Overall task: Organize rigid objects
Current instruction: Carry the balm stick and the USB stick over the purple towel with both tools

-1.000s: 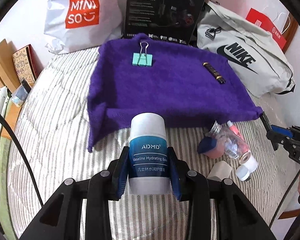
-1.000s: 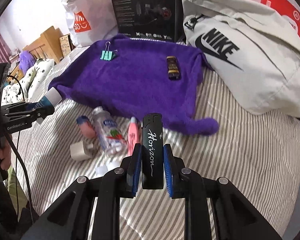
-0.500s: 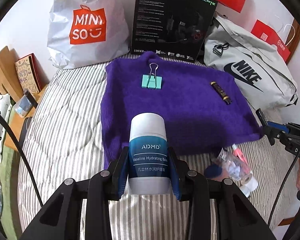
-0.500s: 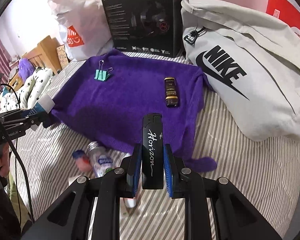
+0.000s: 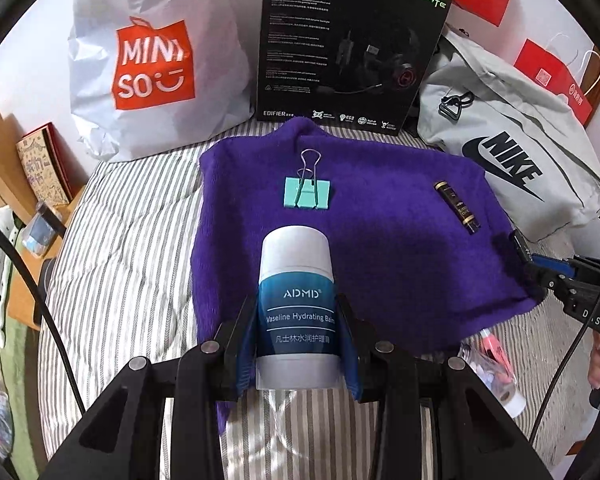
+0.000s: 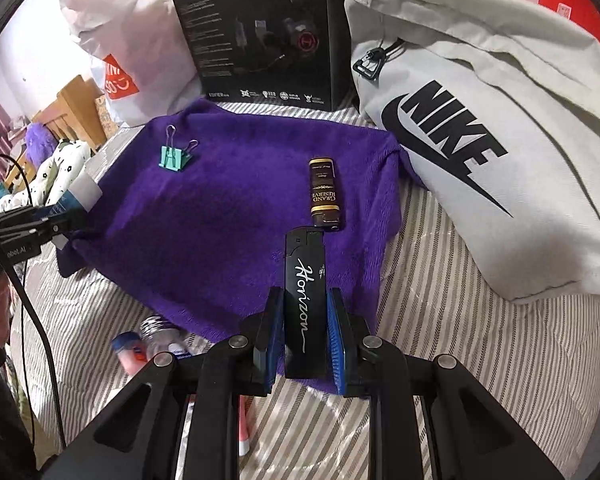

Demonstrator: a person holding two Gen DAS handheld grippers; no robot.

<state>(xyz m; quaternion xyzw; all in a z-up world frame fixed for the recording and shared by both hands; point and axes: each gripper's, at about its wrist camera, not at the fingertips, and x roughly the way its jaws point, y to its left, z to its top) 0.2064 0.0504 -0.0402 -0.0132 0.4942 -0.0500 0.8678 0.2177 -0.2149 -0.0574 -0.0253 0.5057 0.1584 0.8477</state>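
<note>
While I hold both tools over the purple towel:
Left gripper: squeezes my balm stick.
Right gripper: squeezes my black lighter.
Right view only: 1 brown lighter's label.

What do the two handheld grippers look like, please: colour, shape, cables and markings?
Both the left gripper and the right gripper are matte black, with angular linkage arms, silver pivot screws and ribbed blue pads on the fingers. A black cable runs alongside. White lettering marks the body, only partly readable.

Both claws clamped, level.
</note>
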